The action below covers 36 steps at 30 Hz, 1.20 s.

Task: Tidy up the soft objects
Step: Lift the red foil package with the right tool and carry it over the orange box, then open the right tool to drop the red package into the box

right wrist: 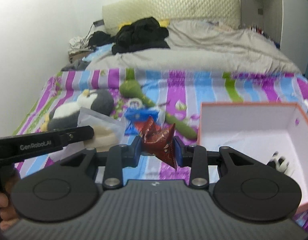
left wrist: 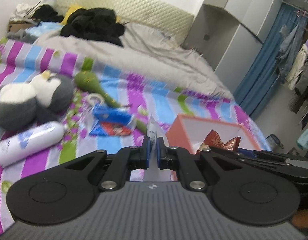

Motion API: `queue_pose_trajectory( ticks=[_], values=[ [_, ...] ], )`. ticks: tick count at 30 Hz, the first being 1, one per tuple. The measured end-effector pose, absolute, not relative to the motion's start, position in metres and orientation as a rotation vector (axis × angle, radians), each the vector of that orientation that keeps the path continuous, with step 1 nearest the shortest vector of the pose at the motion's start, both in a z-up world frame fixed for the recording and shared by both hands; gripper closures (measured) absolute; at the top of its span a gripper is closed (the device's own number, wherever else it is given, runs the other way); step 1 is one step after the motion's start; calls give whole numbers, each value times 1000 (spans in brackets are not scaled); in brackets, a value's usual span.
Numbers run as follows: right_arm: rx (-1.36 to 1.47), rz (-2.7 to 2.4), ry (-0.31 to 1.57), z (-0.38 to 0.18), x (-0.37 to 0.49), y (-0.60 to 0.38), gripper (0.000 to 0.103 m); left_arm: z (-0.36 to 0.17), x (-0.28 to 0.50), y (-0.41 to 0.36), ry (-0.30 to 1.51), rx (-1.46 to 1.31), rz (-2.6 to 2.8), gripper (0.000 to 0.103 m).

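Both tongs are loaded and raised above the bed, so the sorting is under way but far from finished. The left tongs are clenched on a thin clear pouch, whose edge pokes up between the blue pads at lower centre of the left wrist view; in the right wrist view the same pouch shows at centre left with something pale inside. The right tongs are grasping a crumpled red foil wrapper, pinched from both sides at the middle of the frame.

The pink-rimmed box sits on the striped sheet at the right of the right wrist view, just beside the wrapper. It is nearly empty: one small black-and-white item lies near its lower corner (too blurred to name, possibly a little toy).

Plenty is left on the sheet. The grey and white plush penguin lies at the left of the left wrist view, the long green plush right of it, a blue packet below that, and a white bottle at lower left. By my judgement, only one piece is stowed; the two held pieces go next.
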State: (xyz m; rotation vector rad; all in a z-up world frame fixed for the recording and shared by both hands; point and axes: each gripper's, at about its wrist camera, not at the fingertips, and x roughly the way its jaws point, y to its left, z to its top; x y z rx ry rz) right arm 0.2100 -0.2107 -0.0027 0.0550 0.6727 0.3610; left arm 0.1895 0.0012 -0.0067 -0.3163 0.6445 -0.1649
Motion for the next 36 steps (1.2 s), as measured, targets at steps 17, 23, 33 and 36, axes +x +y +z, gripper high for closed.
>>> queue_pose_trajectory(
  ticks=[17, 23, 33, 36],
  values=[
    [116, 180, 650, 6, 252, -327, 66, 11, 266, -134, 662, -252, -352, 95],
    [171, 103, 740, -33, 266, -374, 66, -22, 295, -186, 745, -211, -412, 95],
    [219, 6, 932, -102, 293, -426, 66, -85, 339, -242, 906, -163, -454, 95],
    [245, -12, 972, -117, 296, -435, 66, -98, 345, -252, 944, -150, -466, 95]
  ],
)
